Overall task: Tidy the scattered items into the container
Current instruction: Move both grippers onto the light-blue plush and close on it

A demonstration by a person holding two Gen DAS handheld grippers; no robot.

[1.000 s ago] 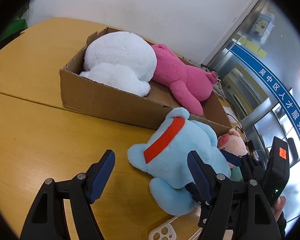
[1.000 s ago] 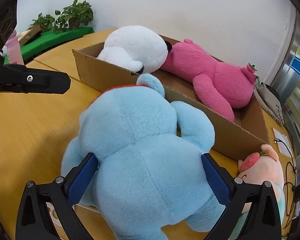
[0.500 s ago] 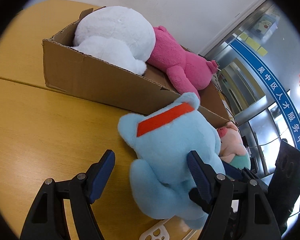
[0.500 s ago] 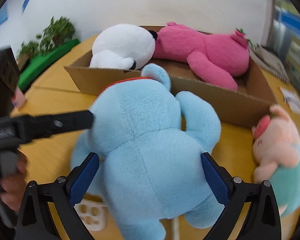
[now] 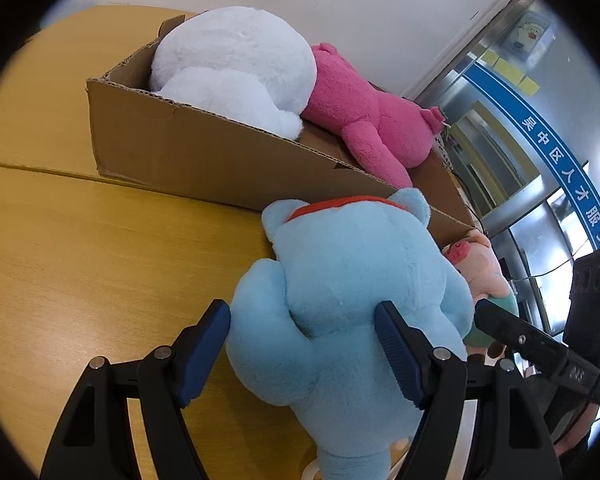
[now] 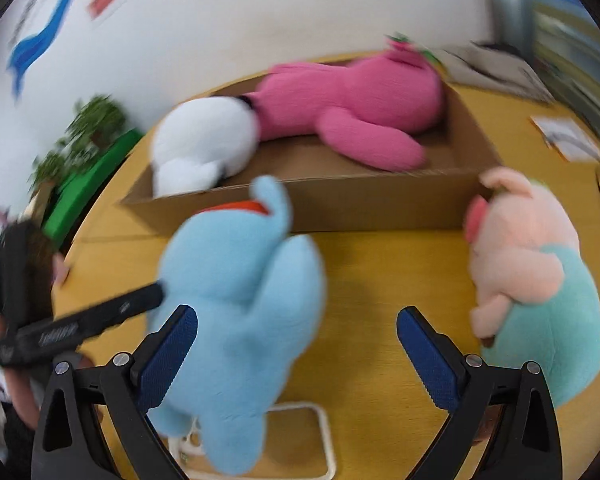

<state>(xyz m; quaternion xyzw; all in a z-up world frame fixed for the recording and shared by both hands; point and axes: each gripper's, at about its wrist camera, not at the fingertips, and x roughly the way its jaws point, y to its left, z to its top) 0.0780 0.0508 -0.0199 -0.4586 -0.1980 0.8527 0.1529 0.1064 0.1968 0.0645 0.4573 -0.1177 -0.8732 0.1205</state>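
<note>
Left tongs (image 5: 302, 344) grip the blue plush (image 5: 352, 300) at its lower body, its long axis pointing toward the cardboard box (image 5: 220, 164) just ahead. Right tongs (image 6: 298, 342) spread wide, empty, the pink-and-teal plush (image 6: 536, 280) off to their right.

Four plush toys (image 6: 240, 300), one cardboard box (image 6: 380, 204).

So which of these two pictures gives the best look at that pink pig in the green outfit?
The right wrist view: the pink pig toy shows nearly whole on the table, slightly blurred. In the left wrist view only its face peeks out behind the blue plush.
</note>
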